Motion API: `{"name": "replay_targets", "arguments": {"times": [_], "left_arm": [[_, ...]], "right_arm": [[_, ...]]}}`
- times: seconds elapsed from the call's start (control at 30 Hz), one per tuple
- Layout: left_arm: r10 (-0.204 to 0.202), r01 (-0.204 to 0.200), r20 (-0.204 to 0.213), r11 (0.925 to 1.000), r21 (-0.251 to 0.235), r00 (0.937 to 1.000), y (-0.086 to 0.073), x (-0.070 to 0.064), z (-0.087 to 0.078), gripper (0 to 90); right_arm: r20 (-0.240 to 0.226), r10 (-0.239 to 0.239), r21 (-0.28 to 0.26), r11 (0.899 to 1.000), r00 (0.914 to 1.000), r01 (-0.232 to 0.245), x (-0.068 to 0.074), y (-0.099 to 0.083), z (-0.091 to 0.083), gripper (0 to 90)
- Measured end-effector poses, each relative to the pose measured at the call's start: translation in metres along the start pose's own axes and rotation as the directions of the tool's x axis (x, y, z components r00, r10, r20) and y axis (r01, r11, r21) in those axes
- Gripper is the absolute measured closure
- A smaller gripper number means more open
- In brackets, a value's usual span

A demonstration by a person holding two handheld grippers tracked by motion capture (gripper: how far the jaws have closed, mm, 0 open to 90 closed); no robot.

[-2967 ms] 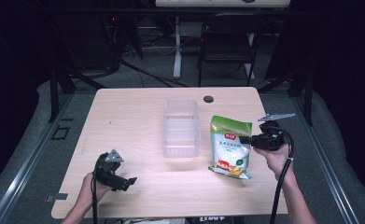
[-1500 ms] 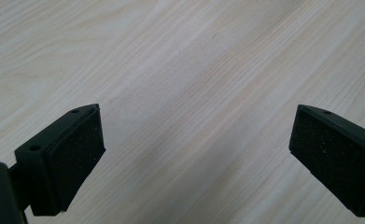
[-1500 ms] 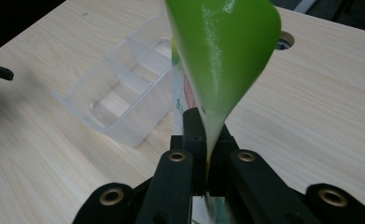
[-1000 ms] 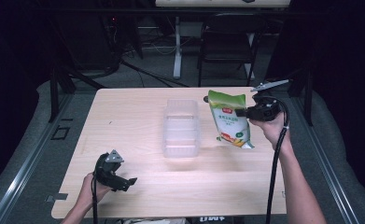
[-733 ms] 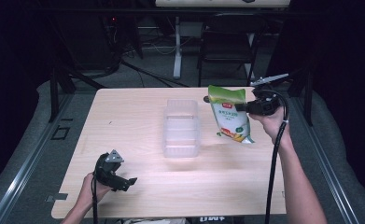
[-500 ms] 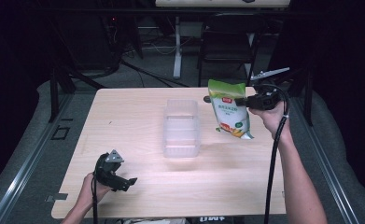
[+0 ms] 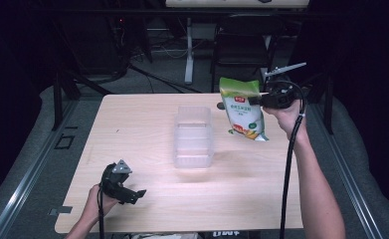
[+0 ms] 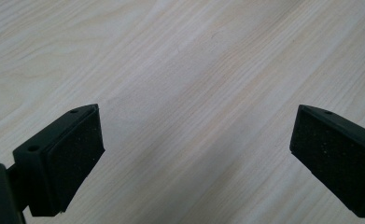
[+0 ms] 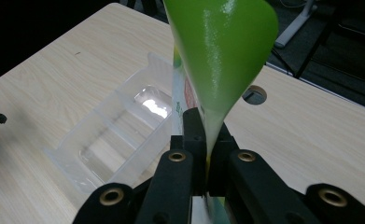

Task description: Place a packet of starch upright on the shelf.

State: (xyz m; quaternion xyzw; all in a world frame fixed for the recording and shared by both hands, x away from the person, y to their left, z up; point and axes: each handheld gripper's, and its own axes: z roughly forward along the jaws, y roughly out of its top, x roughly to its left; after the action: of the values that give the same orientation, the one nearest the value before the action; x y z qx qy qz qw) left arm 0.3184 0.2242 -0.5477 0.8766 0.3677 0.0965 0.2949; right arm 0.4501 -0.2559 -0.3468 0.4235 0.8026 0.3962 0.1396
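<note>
Bright tabletop, dark surroundings, slight softness

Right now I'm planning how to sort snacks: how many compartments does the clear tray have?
3, in a row along the clear tray at mid-table: one at its far end, one in the middle, one at the near end. The green bag overlaps its edge.

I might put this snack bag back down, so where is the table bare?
The table is bare left of the clear plastic tray, and along the near edge between the left gripper and the forearm. The snack bag, pinched in the right gripper, hangs over open wood right of the tray.
</note>
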Motion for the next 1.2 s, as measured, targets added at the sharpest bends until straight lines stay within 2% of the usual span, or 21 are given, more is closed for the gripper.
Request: {"name": "replay_targets", "arguments": {"times": [0.3, 1.2], "left_arm": [[0.001, -0.001, -0.002, 1.0000, -0.002, 1.0000, 0.000, 0.000, 0.000, 2.4], [-0.001, 0.001, 0.008, 1.0000, -0.002, 1.0000, 0.000, 0.000, 0.000, 2.3]], "right_arm": [[0.002, -0.030, -0.007, 1.000, 0.9996, 0.030, 0.008, 0.017, 0.003, 90.0], [-0.008, -0.081, -0.026, 0.996, 0.9967, 0.080, 0.028, 0.058, 0.009, 90.0]]}}
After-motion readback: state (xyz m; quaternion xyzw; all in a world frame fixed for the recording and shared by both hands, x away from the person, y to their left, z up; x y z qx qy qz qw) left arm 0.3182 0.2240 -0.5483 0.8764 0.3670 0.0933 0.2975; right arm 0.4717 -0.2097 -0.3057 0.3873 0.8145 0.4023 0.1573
